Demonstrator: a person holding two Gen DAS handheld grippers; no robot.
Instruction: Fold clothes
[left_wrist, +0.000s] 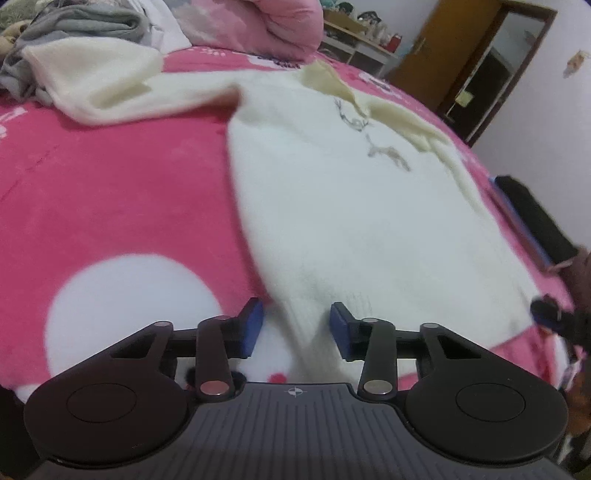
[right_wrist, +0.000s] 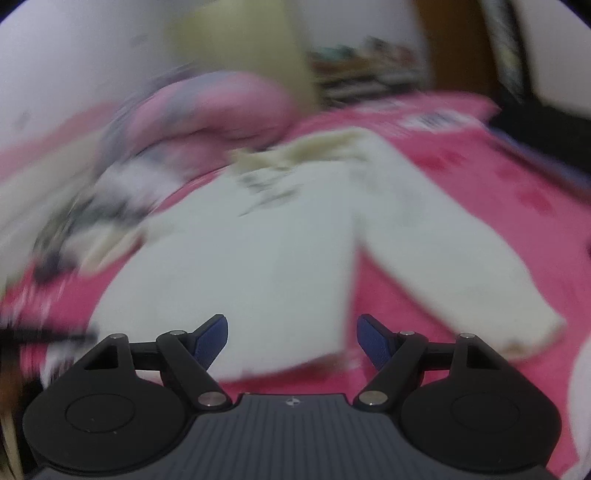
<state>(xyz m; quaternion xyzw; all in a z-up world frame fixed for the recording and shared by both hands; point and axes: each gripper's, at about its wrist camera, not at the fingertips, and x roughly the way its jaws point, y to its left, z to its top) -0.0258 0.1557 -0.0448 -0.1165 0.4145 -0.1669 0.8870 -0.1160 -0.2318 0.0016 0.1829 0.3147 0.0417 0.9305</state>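
A white fluffy sweater (left_wrist: 332, 206) with a small grey deer print lies flat on a pink blanket (left_wrist: 122, 192). One sleeve stretches off to the upper left. My left gripper (left_wrist: 297, 328) is low over the sweater's near hem. Its blue pads (left_wrist: 255, 326) stand apart with the hem's left corner between them, and I see no squeeze on the cloth. In the blurred right wrist view, the sweater (right_wrist: 258, 251) lies ahead with a sleeve (right_wrist: 454, 258) angled to the right. My right gripper (right_wrist: 291, 343) is open over the sweater's near right corner, holding nothing.
A heap of grey clothes (left_wrist: 81, 26) and a rolled pink quilt (left_wrist: 266, 26) lie at the far end of the bed. A wooden door (left_wrist: 454, 59) and a shelf (left_wrist: 354, 40) stand beyond. A dark object (left_wrist: 535, 221) sits at the bed's right edge.
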